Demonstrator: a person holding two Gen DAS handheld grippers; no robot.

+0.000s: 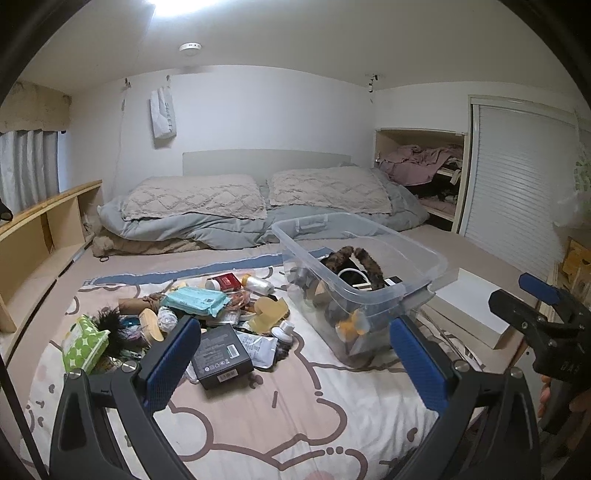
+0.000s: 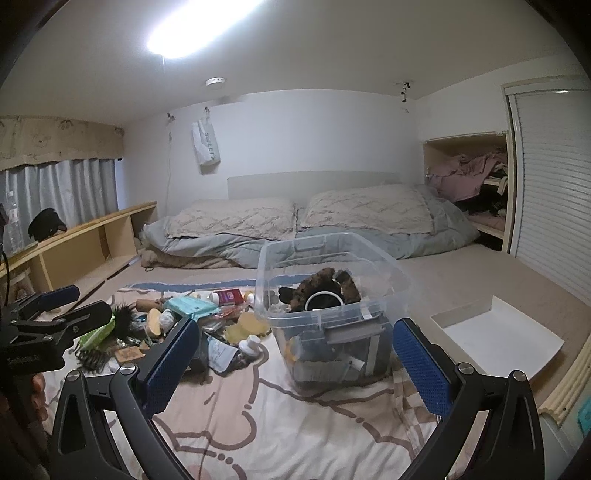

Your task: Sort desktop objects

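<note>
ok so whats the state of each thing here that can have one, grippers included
left gripper: open, empty
right gripper: open, empty
clear bin: lidless, upright, partly filled
white tray: empty
black box: closed, lying flat in the pile
closet door: slid partway, shelves exposed
ceiling light: on

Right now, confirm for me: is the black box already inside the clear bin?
No, the black box lies on the blanket in the clutter pile, outside the clear bin.

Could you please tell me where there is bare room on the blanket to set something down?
The blanket is bare in front of the clutter pile and clear bin. The white tray, right of the bin, looks empty. Left of the bin is crowded.
</note>
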